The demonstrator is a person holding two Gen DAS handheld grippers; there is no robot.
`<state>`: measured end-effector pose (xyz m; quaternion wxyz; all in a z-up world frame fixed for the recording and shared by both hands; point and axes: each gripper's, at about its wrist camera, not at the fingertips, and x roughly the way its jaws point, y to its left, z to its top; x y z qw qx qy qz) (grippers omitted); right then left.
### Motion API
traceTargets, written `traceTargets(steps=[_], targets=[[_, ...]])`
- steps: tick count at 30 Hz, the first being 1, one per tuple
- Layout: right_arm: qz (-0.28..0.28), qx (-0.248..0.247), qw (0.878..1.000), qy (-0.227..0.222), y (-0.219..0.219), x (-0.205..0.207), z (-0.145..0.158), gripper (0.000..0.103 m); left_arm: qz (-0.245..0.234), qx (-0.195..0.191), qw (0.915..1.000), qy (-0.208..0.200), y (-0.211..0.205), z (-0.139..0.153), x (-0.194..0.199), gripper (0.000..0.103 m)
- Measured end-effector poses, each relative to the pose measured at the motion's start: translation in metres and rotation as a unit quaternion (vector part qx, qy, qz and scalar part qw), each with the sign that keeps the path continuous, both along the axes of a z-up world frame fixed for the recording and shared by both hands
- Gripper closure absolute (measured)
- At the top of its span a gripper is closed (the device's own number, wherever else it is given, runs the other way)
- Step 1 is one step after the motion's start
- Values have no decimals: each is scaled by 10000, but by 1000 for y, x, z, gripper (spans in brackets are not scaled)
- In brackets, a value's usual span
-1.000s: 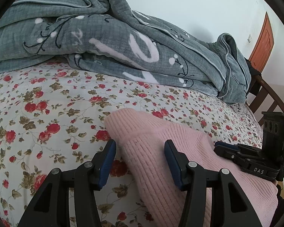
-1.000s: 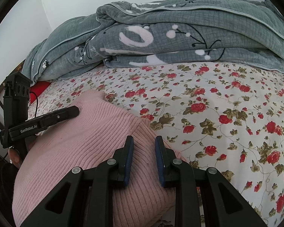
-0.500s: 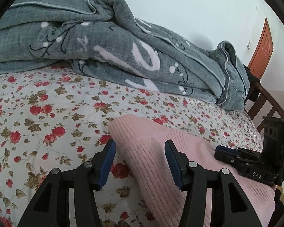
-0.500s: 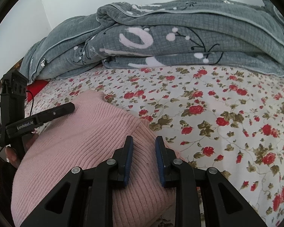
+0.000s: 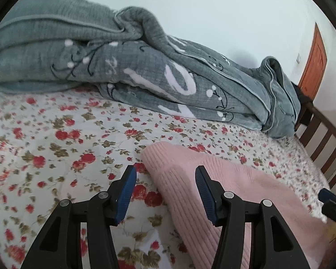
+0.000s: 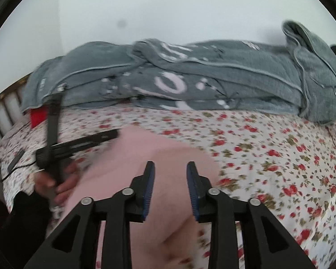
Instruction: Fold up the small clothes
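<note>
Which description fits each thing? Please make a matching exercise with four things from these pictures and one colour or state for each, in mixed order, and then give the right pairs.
Things:
1. sweater
2. blanket
3. bed sheet
4. door

Descriptions:
A. white with small red flowers
B. orange-brown, at the far right edge of the left wrist view
C. pink ribbed knit, lying flat on the bed
D. grey-blue with white marks, heaped along the wall

Right pairs: 1-C, 2-D, 3-A, 4-B
</note>
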<state>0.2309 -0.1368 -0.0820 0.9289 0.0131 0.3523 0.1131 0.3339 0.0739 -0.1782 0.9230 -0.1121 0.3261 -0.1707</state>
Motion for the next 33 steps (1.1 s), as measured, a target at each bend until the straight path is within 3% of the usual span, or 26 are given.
traceTargets(steps=[2,4,6,9,14,18,21,23,28,33], targets=[[153,-295,9993,-196,16,-13,-3,71,27,128,9998,118,-1,3,-11,51],[208,-890,9954,-292,32,-21,-21,71,15,20,9995,321,3,6,-32,51],[-15,-1418,9899,1,39,-21,-53,78,-63,-12,9995,309,8,11,-56,51],[-220,-1376,9893,-427,34,-38,-68,78,10,62,9999,150,13,24,-95,51],[-409,-1171,9921,-204,29,-36,-66,77,63,-302,9995,44,7,47,-126,50],[-361,-1258,9911,-236,29,-44,-65,78,-215,150,9996,101,-27,40,-127,46],[-264,-1145,9929,-207,21,-58,-63,77,-313,433,9977,422,-46,10,-126,45],[-213,-1021,9944,-153,14,-64,-64,76,-202,550,9980,244,-48,3,-134,44],[71,-902,9959,-13,6,-72,-53,75,-274,432,9984,235,-37,24,-142,48],[36,-553,9964,-646,-8,-74,-18,64,-284,666,9972,-189,-45,47,-145,49]])
